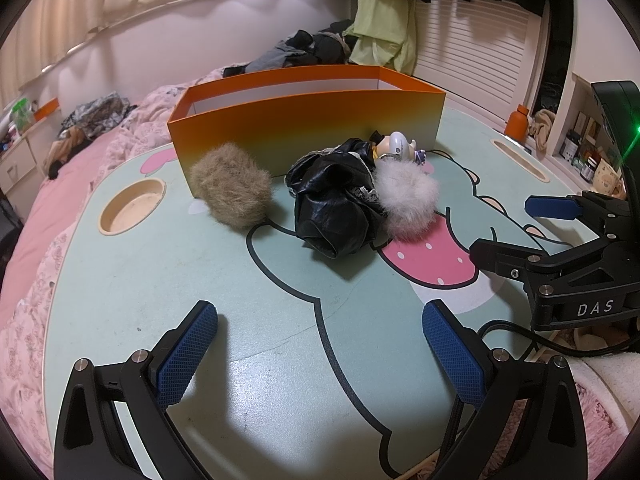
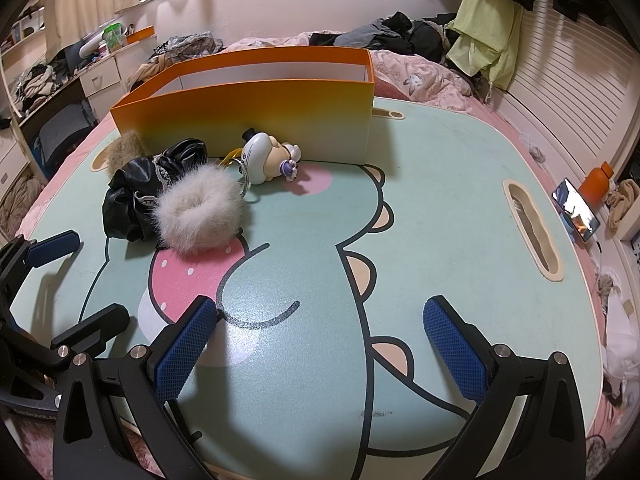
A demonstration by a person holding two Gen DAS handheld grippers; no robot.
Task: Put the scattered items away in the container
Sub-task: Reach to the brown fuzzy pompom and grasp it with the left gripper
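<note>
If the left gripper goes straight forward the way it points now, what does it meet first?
Most likely the black scrunchie, which lies ahead of the open left gripper on the bed table; the orange box stands behind it. Depth is uncertain.

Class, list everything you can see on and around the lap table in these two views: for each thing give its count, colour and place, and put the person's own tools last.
Box: one, orange outside, white inside, at the table's far edge.
Brown fluffy scrunchie: one, tan, touching the box's front wall, left end.
Black scrunchie: one, glossy black, mid-table.
White fluffy scrunchie: one, off-white, against the black one.
Keychain figure: one, white, lying before the box.
Table: one, pale green with cartoon print, on the pink bedding.
Bottle: one, orange, beyond the table's right edge.
Phone: one, screen lit, beside the bottle.
Left tongs: open, empty.
Right tongs: open, empty.
</note>
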